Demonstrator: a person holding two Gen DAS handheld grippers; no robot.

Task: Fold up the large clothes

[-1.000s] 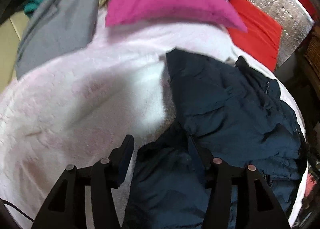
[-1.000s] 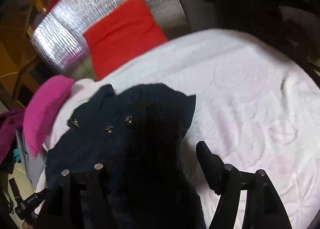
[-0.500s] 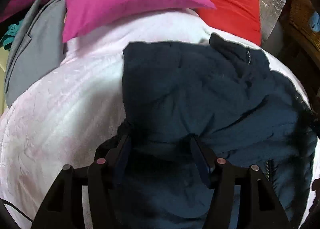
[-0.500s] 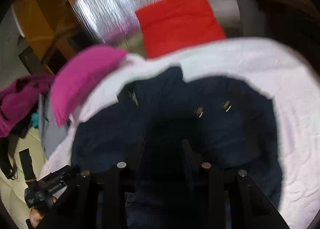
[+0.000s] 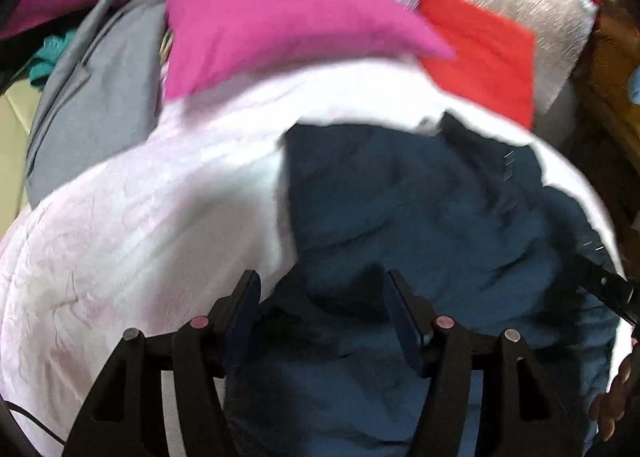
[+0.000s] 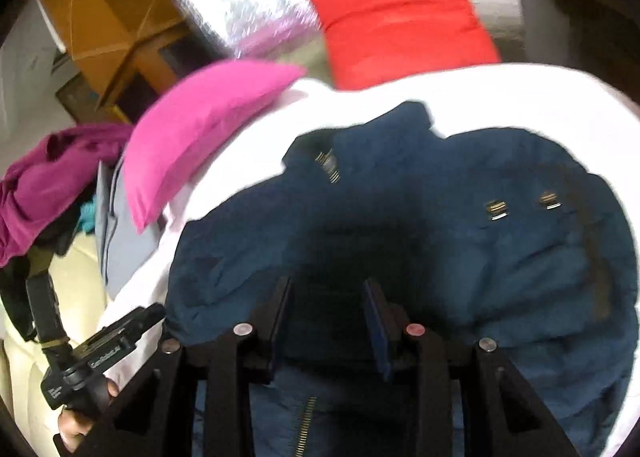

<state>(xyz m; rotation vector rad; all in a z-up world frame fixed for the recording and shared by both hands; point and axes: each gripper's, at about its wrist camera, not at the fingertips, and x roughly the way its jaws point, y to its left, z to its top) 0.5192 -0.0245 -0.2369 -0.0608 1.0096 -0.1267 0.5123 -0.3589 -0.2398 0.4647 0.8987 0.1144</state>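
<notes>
Your left gripper has its jaws spread wide, with nothing pinched: the navy jacket lies under and between the fingers, but the pads stand clear of the cloth. Half a second ago those jaws sat deeper over the dark fabric; now the left finger is over the pale pink bedspread, so you have drawn that hand off toward the jacket's left edge. Your right gripper is narrower, its 2 pads set close with dark fabric bunched in the gap; the shadow there is too deep to say whether it grips, so I cannot tell.

The jacket lies spread on the bedspread, collar toward the magenta pillow and red cushion, its 2 snaps showing on the right panel. Compared with 1 second ago, the panel that was bunched up now lies flatter and broader, which suggests 1 fold has just been laid down.

Your next move is probably a fresh grip on an outer edge. Puffy fabric may spring back when released.
</notes>
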